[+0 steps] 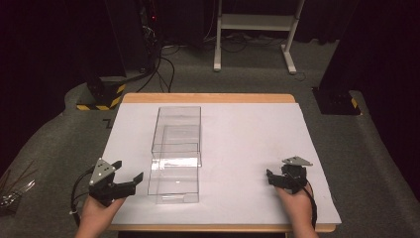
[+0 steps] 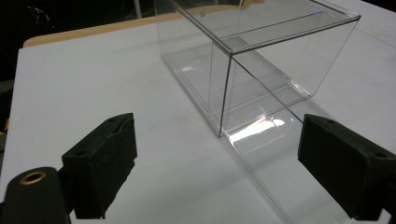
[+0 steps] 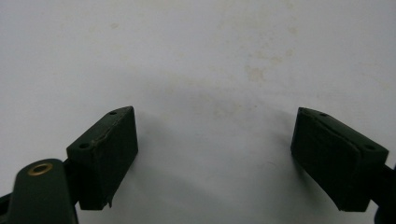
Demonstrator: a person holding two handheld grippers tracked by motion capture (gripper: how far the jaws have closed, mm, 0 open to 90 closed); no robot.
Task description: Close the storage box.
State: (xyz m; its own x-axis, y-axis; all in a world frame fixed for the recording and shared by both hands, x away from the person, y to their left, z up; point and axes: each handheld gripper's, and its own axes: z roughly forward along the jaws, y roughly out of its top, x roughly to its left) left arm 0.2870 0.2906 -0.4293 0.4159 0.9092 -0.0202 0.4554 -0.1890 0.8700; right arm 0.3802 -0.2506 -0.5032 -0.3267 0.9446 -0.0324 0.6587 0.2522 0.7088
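High view: clear plastic box [image 1: 176,151] sits on the white sheet [image 1: 247,134] covering the counter [image 1: 208,98], left of centre, long axis running away from the person. It looks like two clear pieces, a far one and a near one, overlapping in the middle; I cannot tell which rides inside which. Left tongs [image 1: 130,171] are at the near left corner, just beside the box's near end, jaws spread, nothing between them, not touching the box. Left gripper view confirms: both black jaws wide apart, the box [image 2: 261,60] ahead and slightly to that view's right, a vertical edge of it roughly centred between the jaws but farther off. Right tongs [image 1: 271,176] are on the near right side of the sheet, well apart from the box. Right gripper view: jaws spread, bare white sheet [image 3: 201,60] with faint stains between them, nothing gripped.
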